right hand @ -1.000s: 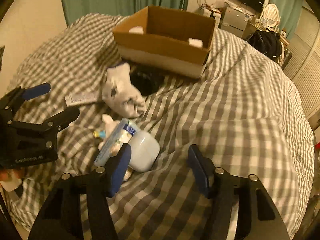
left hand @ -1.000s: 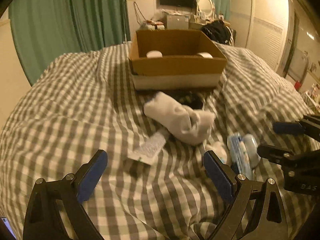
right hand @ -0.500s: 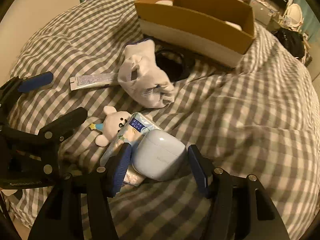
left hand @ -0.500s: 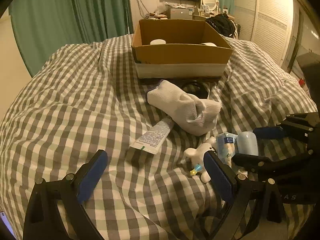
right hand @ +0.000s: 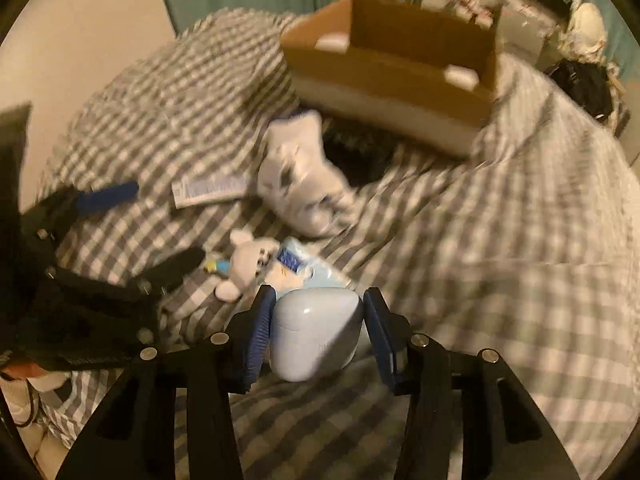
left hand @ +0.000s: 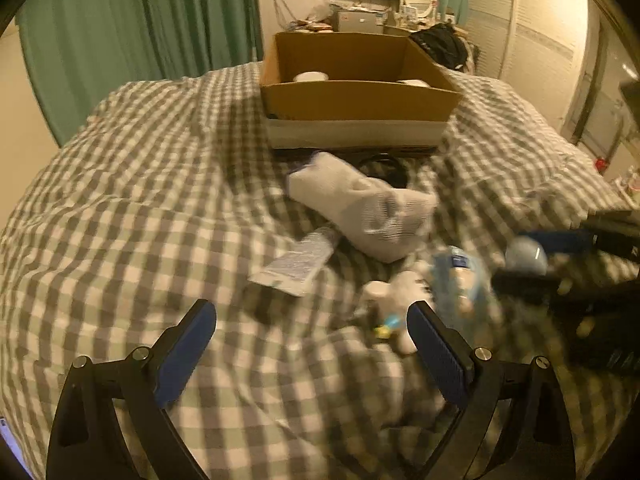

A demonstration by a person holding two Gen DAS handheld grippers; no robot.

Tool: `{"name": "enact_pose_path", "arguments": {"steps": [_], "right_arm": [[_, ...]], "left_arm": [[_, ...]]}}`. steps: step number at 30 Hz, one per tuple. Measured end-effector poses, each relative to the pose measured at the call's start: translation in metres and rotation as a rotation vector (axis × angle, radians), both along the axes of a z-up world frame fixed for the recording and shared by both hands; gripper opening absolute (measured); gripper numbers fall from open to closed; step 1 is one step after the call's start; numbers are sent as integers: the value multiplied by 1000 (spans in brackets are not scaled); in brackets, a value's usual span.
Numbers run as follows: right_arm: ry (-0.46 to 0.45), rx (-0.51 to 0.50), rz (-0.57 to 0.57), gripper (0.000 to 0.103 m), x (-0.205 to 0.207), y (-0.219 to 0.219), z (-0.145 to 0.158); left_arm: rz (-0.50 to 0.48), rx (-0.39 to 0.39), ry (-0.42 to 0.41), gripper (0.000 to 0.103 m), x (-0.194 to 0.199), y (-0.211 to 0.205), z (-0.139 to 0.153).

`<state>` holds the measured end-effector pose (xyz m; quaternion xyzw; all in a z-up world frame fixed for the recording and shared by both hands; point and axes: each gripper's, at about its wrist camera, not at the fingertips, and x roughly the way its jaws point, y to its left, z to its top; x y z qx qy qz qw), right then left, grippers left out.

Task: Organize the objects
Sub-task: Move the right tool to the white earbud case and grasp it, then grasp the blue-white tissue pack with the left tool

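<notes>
Two tools are working over the checked bed (left hand: 160, 216) right now. My right tool (right hand: 316, 332) is closing its jaws around the pale blue earbud case (right hand: 314, 330); the case is sitting between the blue pads, the left pad looking as if it is touching and the right pad just beside it, though blur is keeping me from telling whether both are pressing. The case is lying at the near end of the small heap, just beside the blue tissue pack (right hand: 308, 268) and the white plush toy (right hand: 250, 258). My left tool (left hand: 312, 344) is hanging wide with nothing between its pads, pointing down at the cover short of the toothpaste tube (left hand: 298, 258). The grey sock (left hand: 368, 210) is lying bunched beyond the tube, partly over a black cable (left hand: 386, 166). The cardboard box (left hand: 352, 100) is standing on the bed beyond the sock, open at the top, with two white things showing inside near its far corners.
</notes>
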<state>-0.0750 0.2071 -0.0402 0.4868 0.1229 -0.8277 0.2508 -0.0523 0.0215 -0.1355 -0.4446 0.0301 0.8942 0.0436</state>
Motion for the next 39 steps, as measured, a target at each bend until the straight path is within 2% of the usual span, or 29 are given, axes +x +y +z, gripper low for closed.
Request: {"name": "enact_pose_path", "arguments": {"steps": [5,8,10,11,12,14,16,18,22,26,33,39], "right_arm": [[121,-27,-83,45,1,32,42],[175,-31,-135,45,1,49,59],[186,-53,-159,45,2,64,65],[186,-58,-165,45,0,65,65],[185,-61,-170,45,0,67,64],[177,-71,-177,45,0,71,61],[168,-79,-179,45,0,73,57],[160,-84,-182,45,0,74,53],[163,-94,-188,45,4,77,54],[183,-98,-196,45,10,77,61],[224,-104,-189,45,22,70,81],[269,-111,-156,45,28,58,107]], "left_arm": [[-99,76,-32,99,0,33,0],[-165,62,-46,94,-2,59,-5],[-195,50,-73,83,-6,73,-14],[-201,44,-83,83,-7,77,-18],[-204,4,-63,83,-8,83,-21],[-218,-47,-39,74,-8,89,-22],[-216,-81,-9,49,-7,92,-20],[-240,-64,-19,36,-6,93,-19],[-244,-63,-19,32,-1,95,-20],[-243,-35,-6,28,3,93,-9],[-188,19,62,27,4,65,35],[-137,17,134,27,-8,40,81]]}}
